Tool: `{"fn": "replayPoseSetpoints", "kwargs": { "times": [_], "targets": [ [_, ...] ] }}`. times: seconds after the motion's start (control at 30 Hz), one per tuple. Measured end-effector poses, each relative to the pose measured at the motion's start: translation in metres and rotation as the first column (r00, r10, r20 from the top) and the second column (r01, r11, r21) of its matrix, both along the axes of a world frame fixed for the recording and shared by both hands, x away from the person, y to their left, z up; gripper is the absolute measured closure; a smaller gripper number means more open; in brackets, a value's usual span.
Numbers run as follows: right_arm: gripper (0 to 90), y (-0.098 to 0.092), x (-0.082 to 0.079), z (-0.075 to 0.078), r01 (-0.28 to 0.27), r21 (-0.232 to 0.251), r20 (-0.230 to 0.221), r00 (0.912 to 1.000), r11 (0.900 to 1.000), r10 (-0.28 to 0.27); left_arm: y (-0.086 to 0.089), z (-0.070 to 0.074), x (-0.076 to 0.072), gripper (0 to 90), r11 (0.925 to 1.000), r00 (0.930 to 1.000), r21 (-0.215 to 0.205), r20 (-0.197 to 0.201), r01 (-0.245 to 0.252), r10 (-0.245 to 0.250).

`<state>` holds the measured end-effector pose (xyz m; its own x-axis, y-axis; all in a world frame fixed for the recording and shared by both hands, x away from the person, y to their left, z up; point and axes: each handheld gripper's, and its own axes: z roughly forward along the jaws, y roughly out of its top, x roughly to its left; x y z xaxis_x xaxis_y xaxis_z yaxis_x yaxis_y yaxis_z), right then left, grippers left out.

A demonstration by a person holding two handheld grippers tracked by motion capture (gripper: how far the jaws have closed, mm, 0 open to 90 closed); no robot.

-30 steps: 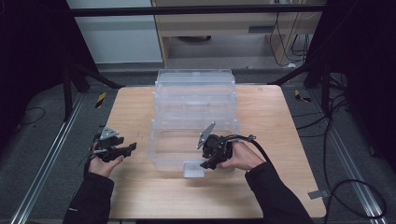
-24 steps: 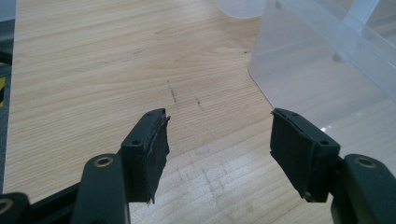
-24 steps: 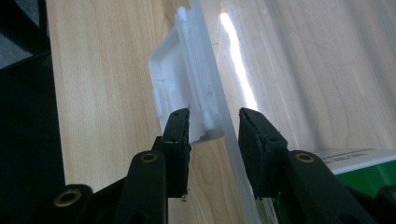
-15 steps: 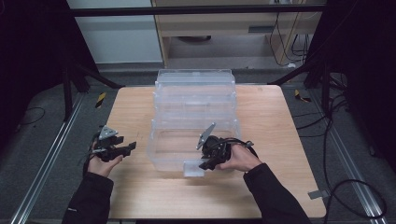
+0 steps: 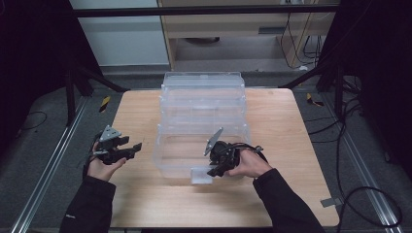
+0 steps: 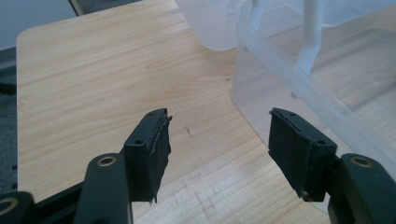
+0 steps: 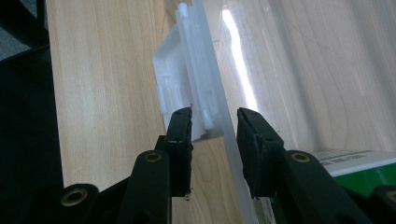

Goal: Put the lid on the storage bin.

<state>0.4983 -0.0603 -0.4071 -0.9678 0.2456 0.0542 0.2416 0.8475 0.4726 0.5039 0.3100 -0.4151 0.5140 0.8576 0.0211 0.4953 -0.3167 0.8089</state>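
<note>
The right hand-held gripper [image 5: 212, 171] is straddling the near wall of the clear plastic bin [image 5: 201, 127] at its white latch [image 7: 187, 88], jaws having just been narrowing, pads not visibly pressing yet. The bin is sitting mid-tabletop [image 5: 291, 145], likely light, stiff and slick, its thin wall prone to flexing; the rim by the latch looks the safest hold. The left hand-held gripper [image 5: 135, 146] is hovering released beside it.

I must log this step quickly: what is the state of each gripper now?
Left gripper: open, holding nothing, above the table beside the clear bin.
Right gripper: jaws astride the bin's front wall and latch; whether they clamp it cannot be told.
</note>
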Motion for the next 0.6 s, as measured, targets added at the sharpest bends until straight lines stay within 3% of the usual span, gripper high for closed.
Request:
{"fn": "replayPoseSetpoints", "kwargs": {
  "times": [0.17, 0.33, 0.53, 0.6],
  "targets": [
    [66.3, 0.000, 0.000, 0.000, -0.006, -0.001, -0.001, 1.0000, 1.000, 0.006, -0.002, 0.011, 0.003, 38.1, 0.9993, 0.9993, -0.013, 0.018, 0.034, -0.033],
    [66.3, 0.000, 0.000, 0.000, -0.006, -0.001, -0.003, 1.0000, 1.000, 0.006, -0.006, 0.022, 0.007, 38.5, 0.9980, 0.9975, 0.016, 0.033, 0.061, -0.062],
    [66.2, 0.000, -0.001, 0.000, -0.011, -0.005, 0.004, 0.9999, 1.000, 0.011, -0.017, 0.044, 0.015, 38.6, 0.9870, 0.9888, 0.081, 0.043, 0.139, -0.143],
    [66.1, 0.000, -0.001, 0.000, -0.014, -0.005, 0.005, 0.9999, 1.000, 0.014, -0.021, 0.048, 0.018, 39.0, 0.9831, 0.9850, 0.084, 0.044, 0.163, -0.167]
  ]
}}
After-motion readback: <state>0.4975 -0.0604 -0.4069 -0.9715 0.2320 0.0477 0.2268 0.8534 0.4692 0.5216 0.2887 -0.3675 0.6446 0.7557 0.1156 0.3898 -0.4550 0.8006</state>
